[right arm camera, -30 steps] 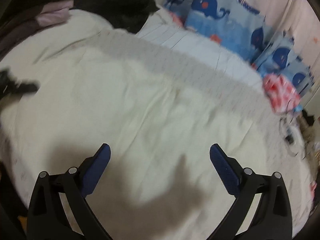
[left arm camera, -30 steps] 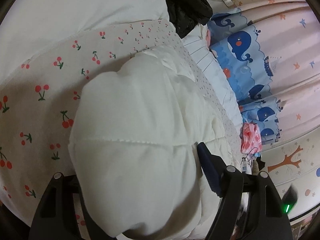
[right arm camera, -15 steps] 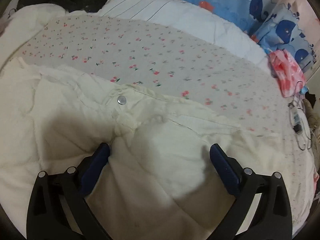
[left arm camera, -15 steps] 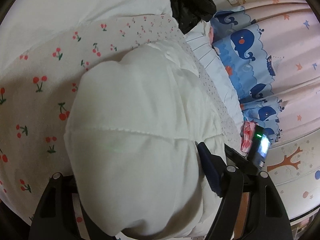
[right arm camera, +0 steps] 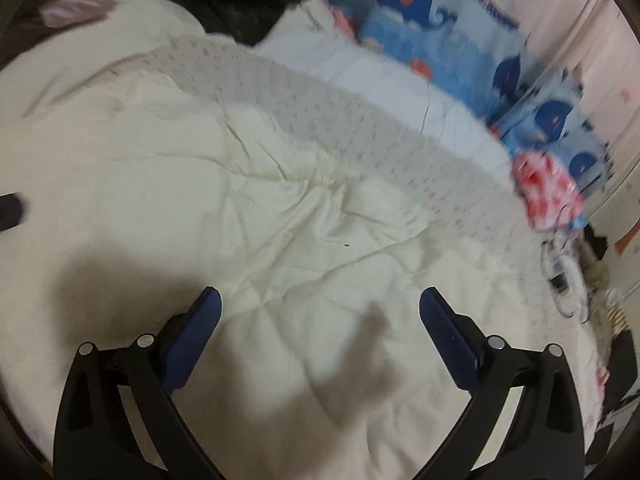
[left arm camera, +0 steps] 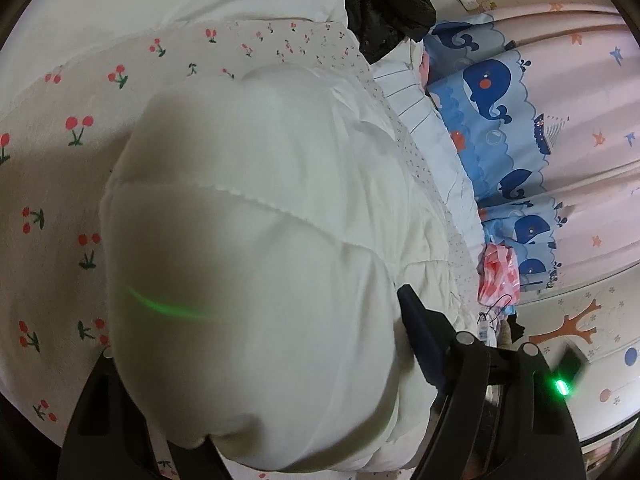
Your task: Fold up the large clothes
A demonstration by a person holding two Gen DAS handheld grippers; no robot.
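Note:
A large cream quilted padded garment (right arm camera: 280, 208) lies spread over the bed. In the left wrist view a thick fold of it (left arm camera: 248, 240) bulges up between the fingers of my left gripper (left arm camera: 260, 344) and hides the left finger; the jaws stand wide with the padding between them, and whether they press on it I cannot tell. My right gripper (right arm camera: 320, 312) is open and empty, just above the garment's near part, blue pads apart. The tip of the left gripper shows at the left edge of the right wrist view (right arm camera: 10, 210).
A cherry-print sheet (left arm camera: 60, 184) covers the bed under the garment. Black clothes (right arm camera: 224, 4) lie at the head end. A blue whale-print curtain (left arm camera: 500, 128) hangs along the far side. A pink-and-red bag (right arm camera: 548, 192) and cables (right arm camera: 564, 276) lie at the bed's right edge.
My right gripper has drawn back and up from the snap-button edge, open throughout. The left gripper has kept the bulging fold between its fingers and shifted only slightly.

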